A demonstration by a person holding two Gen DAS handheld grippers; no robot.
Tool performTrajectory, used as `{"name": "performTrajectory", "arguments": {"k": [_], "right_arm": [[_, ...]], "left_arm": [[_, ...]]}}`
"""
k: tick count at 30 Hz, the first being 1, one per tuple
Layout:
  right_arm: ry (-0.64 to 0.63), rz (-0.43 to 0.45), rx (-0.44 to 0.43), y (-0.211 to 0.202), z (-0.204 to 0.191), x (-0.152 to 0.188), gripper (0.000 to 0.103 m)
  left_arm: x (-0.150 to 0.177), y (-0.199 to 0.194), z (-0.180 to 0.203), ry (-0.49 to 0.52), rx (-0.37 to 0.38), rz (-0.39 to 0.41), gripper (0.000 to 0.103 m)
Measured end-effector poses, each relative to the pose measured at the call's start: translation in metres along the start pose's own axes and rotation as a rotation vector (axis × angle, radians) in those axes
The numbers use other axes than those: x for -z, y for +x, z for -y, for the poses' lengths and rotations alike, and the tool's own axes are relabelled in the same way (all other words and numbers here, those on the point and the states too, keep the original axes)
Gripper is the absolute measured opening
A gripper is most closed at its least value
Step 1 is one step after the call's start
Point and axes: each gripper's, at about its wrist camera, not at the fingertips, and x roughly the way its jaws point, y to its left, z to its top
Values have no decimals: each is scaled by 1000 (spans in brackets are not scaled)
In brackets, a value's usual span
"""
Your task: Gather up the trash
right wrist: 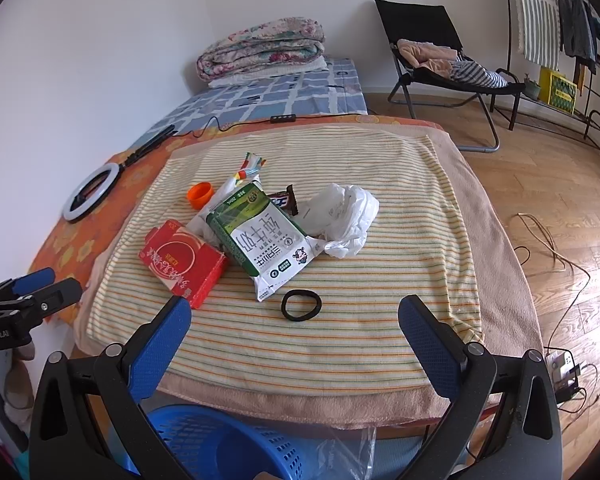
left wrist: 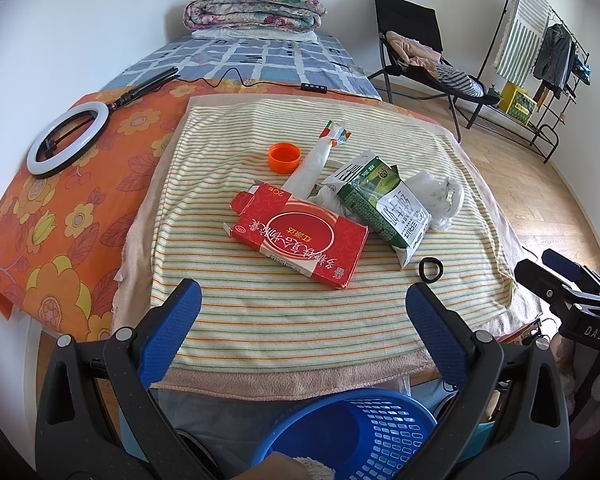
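Trash lies in a pile on a striped towel (left wrist: 300, 320) (right wrist: 360, 340): a flat red box (left wrist: 300, 236) (right wrist: 182, 262), a green and white milk carton (left wrist: 384, 208) (right wrist: 260, 240), a crumpled white plastic bag (left wrist: 440, 196) (right wrist: 346, 216), an orange cap (left wrist: 285, 157) (right wrist: 200, 195), a long white wrapper (left wrist: 312, 164) (right wrist: 242, 172), a brown candy wrapper (right wrist: 286, 200) and a black hair band (left wrist: 431, 269) (right wrist: 301, 305). A blue basket (left wrist: 352, 432) (right wrist: 220, 444) stands below the table's near edge. My left gripper (left wrist: 302, 312) and right gripper (right wrist: 294, 330) both hover open over the towel's near edge, holding nothing.
A ring light (left wrist: 68, 138) (right wrist: 90, 190) lies on the orange flowered cloth (left wrist: 60, 220) at the left. Behind are a bed with a folded quilt (left wrist: 256, 8), a black folding chair (left wrist: 416, 48) and a clothes rack (left wrist: 540, 60). Cables and a power strip (right wrist: 562, 364) lie on the wooden floor at the right.
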Motion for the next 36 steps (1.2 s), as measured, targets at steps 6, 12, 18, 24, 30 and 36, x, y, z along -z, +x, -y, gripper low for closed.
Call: {"name": "performTrajectory", "arguments": {"k": [6,12,18,24,30,36], "right_arm": [[3,-16,-2,4,0,1,103],[9,-22,-3,5,0,2,103],[17,-44,-4,9,1,3,103],[20,-55,-2,10,2,4,103],[29,-81,16,15,4,4,103],[15,-91,17,16,3,5,103]], "left_arm": [[0,0,0,0,0,0,103],[0,0,-1,-1,1,0,103],[-1,0,-1,0,1,-1,103],[-1,0,-2,-3,2,-2,103],[-1,-1,-3,-2,0,-3,103],[1,2,-12,-2,4,-21,103]]}}
